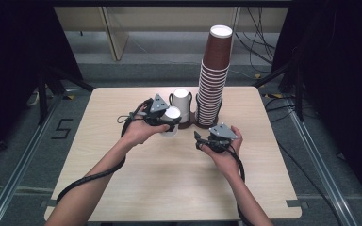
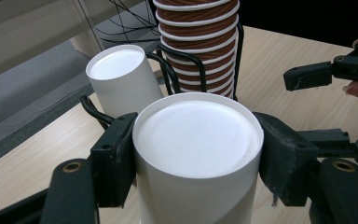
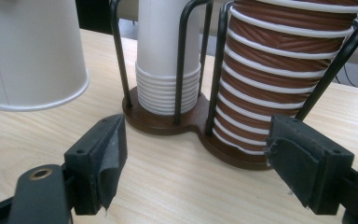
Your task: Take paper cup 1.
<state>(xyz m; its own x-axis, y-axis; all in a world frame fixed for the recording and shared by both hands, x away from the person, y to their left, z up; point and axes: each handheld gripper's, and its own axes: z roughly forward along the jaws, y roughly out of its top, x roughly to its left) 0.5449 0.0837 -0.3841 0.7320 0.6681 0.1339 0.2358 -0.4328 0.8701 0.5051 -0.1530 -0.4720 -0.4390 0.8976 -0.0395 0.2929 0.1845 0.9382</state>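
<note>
The left gripper [image 1: 168, 123] clamps an upside-down white cup [image 2: 198, 154], held upright just near-left of the white stack [image 1: 182, 106] in the rack [image 3: 168, 122]. The right gripper [image 1: 199, 139] waits empty, jaws parted, farther right.

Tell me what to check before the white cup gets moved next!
1. Left gripper squeezing the white cup on both sides: ok.
2. Cup upside down, flat bottom on top: ok.
3. Right gripper open with nothing in it, ready to help: ok.
4. White stack sitting inside the wire holder: ok.
5. Tall brown stack standing straight: ok, though very tall, so keep away from it.
6. Cup lifted off the table: cannot tell.
</note>
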